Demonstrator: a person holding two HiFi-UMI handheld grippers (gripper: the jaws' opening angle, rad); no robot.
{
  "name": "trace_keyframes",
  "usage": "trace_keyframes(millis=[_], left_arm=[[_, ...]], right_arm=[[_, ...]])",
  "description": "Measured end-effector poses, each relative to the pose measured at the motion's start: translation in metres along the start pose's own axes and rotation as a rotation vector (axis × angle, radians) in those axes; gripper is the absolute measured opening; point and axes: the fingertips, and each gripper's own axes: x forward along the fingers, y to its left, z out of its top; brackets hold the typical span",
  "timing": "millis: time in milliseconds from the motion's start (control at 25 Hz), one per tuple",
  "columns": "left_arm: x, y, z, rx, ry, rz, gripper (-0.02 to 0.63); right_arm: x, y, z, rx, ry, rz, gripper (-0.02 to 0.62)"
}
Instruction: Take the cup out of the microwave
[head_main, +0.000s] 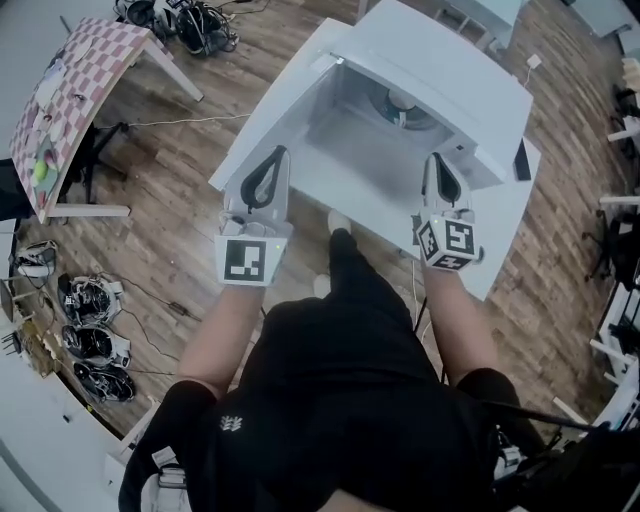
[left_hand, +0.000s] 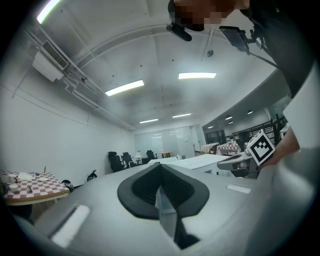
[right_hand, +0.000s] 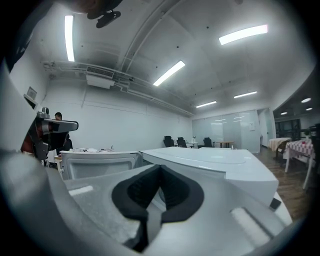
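Observation:
The white microwave (head_main: 450, 75) stands on a white table (head_main: 505, 245) with its door (head_main: 275, 110) swung open to the left. Deep in the lit cavity a pale cup (head_main: 403, 103) sits on the turntable. My left gripper (head_main: 270, 165) is shut and empty, in front of the open door. Level with it, my right gripper (head_main: 441, 172) is shut and empty too, before the cavity's right edge. In the left gripper view the jaws (left_hand: 160, 167) meet tip to tip, with the right gripper (left_hand: 250, 155) off to the right. In the right gripper view the gripper (right_hand: 160, 169) is shut before the microwave's top (right_hand: 210, 159) and door (right_hand: 97, 164).
A checkered table (head_main: 75, 90) stands at the far left. Cables and gear (head_main: 90, 330) lie on the wooden floor beside it. A small black thing (head_main: 522, 160) lies on the white table to the right of the microwave. Office chairs (left_hand: 122, 161) stand far back.

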Motion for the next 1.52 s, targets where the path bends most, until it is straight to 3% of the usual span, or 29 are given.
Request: trace_keyframes(millis=[360,640,880,1120,1520], left_arm=[[0.071,-0.011,-0.056,0.063,0.069,-0.078,0.003],[0.105,-0.015,-0.085,0.055,0.092,-0.107,0.003],[0.132,-0.020,-0.104,0.055,0.117,-0.145,0.003],[0.147,-0.020,-0.122,0.014,0.142,-0.154,0.003],[0.174,-0.017,-0.145,0.026,0.188,-0.179,0.003]], right_arm=[[0.070,-0.017,-0.053,0.021,0.051,-0.006,0.000],[0.104,-0.026,-0.083,-0.015,0.064,-0.008,0.000],[0.135,-0.032,-0.103,0.002,0.073,0.014,0.093],[0.163,-0.031,-0.118,0.004,0.105,0.017,0.238],[0.199,-0.038,-0.139,0.013,0.127,0.000,0.340]])
